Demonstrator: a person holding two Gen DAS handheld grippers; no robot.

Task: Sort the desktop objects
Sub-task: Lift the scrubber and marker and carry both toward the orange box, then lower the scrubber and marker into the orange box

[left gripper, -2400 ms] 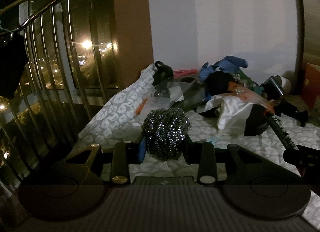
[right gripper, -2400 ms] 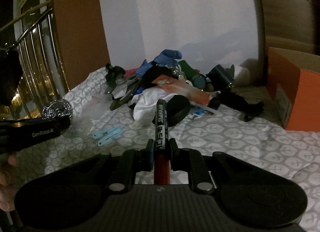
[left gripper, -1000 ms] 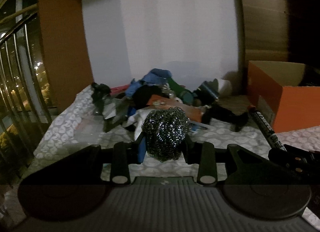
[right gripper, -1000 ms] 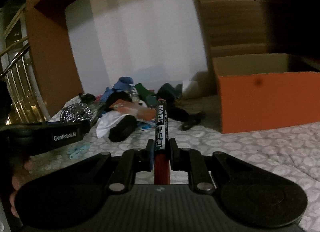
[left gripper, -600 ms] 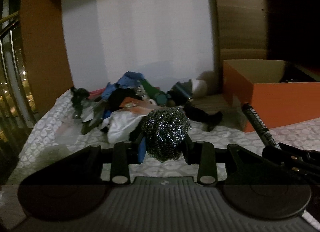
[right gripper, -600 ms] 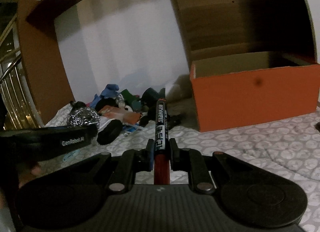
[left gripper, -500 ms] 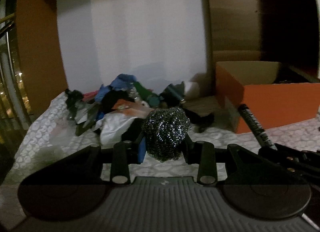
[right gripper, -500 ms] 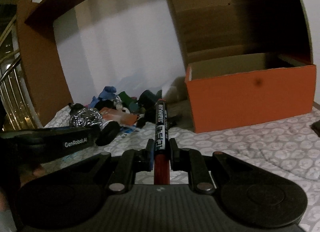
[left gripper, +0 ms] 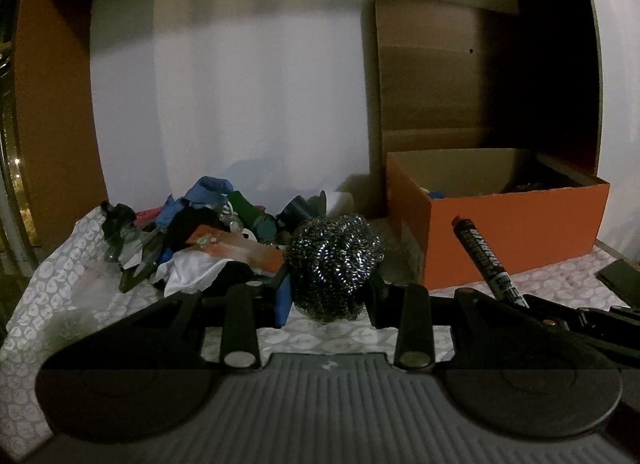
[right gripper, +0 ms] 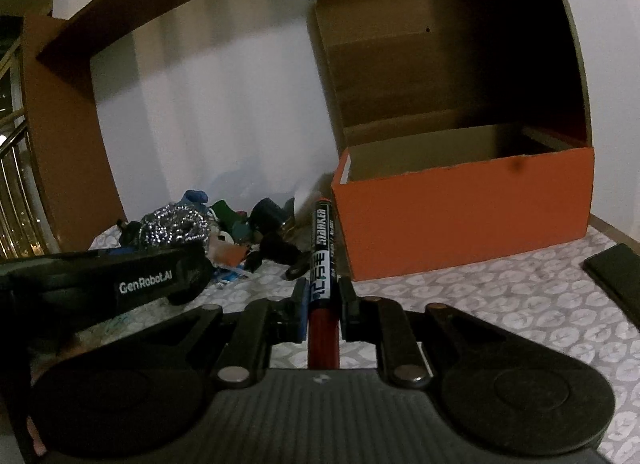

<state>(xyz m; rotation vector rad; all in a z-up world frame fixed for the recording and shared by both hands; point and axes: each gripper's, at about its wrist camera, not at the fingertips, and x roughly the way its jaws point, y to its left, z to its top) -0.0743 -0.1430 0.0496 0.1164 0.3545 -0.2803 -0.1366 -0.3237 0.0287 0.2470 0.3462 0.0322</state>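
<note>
The box (right gripper: pixel 460 219) has been brought close ahead; scourer (left gripper: pixel 334 264) and marker (right gripper: pixel 323 260) are kept clamped in the jaws, ready for dropping in.

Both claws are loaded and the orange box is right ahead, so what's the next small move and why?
Probably carry both on over the orange box rim. The left claw grips the steel scourer, the right claw grips the marker; both remain short of the open box.
</note>
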